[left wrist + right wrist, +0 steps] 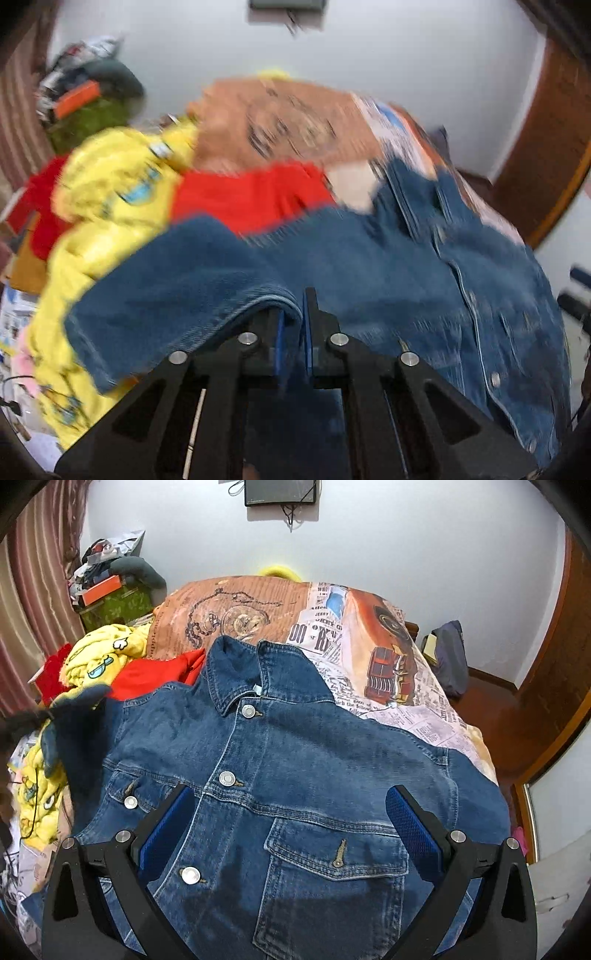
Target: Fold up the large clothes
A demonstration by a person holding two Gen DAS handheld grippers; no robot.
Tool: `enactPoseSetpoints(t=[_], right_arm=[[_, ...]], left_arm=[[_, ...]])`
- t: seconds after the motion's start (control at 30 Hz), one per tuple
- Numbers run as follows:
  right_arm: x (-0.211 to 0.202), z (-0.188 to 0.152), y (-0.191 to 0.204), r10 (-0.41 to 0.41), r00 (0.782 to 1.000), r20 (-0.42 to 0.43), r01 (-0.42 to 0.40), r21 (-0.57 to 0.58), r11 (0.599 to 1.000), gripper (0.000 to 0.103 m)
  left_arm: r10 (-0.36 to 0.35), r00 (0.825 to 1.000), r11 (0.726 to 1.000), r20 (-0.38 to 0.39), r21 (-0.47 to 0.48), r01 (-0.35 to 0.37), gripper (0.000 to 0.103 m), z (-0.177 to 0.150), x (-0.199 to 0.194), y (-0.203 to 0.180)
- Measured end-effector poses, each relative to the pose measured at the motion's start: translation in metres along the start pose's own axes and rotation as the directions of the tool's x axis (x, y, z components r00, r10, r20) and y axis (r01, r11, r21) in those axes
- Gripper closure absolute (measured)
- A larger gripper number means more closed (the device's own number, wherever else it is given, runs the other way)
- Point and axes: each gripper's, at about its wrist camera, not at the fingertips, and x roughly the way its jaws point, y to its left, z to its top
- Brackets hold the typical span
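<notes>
White walls and a bed (406, 716) with a newspaper-print cover form the work area.

Left wrist view: blurred. The left gripper (293, 328) has its jaws closed on a hemmed edge of the denim jacket (369, 266), with the cloth pinched between the blue pads. A yellow printed garment (110, 192) and a red garment (243, 199) lie beside the jacket on the bed.

Right wrist view: the jacket lies front up on the bed, buttoned, collar toward the far wall. The right gripper (291, 830) hovers over the chest pocket (336, 853), jaws wide apart and holding nothing.

Likely step: folding a sleeve or side panel across the front. Keep the pinched edge taut, carry it over in a low arc, and align it parallel to the button placket. Use the right gripper to pin the body flat, so the jacket does not drag.
</notes>
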Motion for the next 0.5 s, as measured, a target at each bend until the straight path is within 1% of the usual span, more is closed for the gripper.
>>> enactPoseSetpoints(t=[0.07, 0.13, 0.2, 0.23, 0.27, 0.33, 0.4, 0.47, 0.5], right_arm=[[-0.002, 0.0, 0.0, 0.005, 1.0, 0.002, -0.005, 0.0, 1.0, 0.0], [-0.003, 0.0, 0.002, 0.008, 1.0, 0.006, -0.008, -0.004, 1.0, 0.0], [-0.004, -0.002, 0.003, 0.01, 1.0, 0.009, -0.01, -0.009, 1.0, 0.0], [-0.004, -0.002, 0.004, 0.011, 1.0, 0.009, -0.01, -0.014, 1.0, 0.0], [-0.004, -0.002, 0.006, 0.009, 1.0, 0.008, -0.009, -0.02, 1.0, 0.0], [-0.002, -0.002, 0.01, 0.007, 1.0, 0.005, -0.007, -0.033, 0.999, 0.0], [0.0, -0.002, 0.013, 0.008, 1.0, 0.002, -0.008, -0.043, 0.999, 0.0], [0.002, -0.001, 0.016, 0.009, 1.0, 0.0, -0.009, -0.051, 0.999, 0.0], [0.004, 0.0, 0.019, 0.009, 1.0, -0.001, -0.009, -0.057, 0.998, 0.0]], left_arm=[[-0.022, 0.998, 1.0, -0.061, -0.001, 0.022, 0.096, -0.009, 0.016, -0.007], [-0.046, 0.991, 0.999, -0.126, -0.005, 0.046, 0.093, -0.018, 0.029, -0.011], [-0.109, 0.975, 0.994, -0.192, -0.044, 0.103, 0.083, -0.029, 0.041, -0.01], [-0.136, 0.967, 0.99, -0.213, -0.072, 0.123, 0.072, -0.034, 0.042, -0.009], [-0.154, 0.961, 0.985, -0.228, -0.107, 0.133, 0.062, -0.038, 0.044, -0.006], [-0.169, 0.962, 0.979, -0.213, -0.151, 0.138, 0.06, -0.044, 0.038, 0.003], [-0.186, 0.966, 0.971, -0.178, -0.183, 0.153, 0.054, -0.047, 0.024, 0.014], [-0.19, 0.973, 0.962, -0.134, -0.224, 0.157, 0.043, -0.048, 0.01, 0.03], [-0.189, 0.976, 0.955, -0.105, -0.251, 0.158, 0.041, -0.048, 0.002, 0.041]])
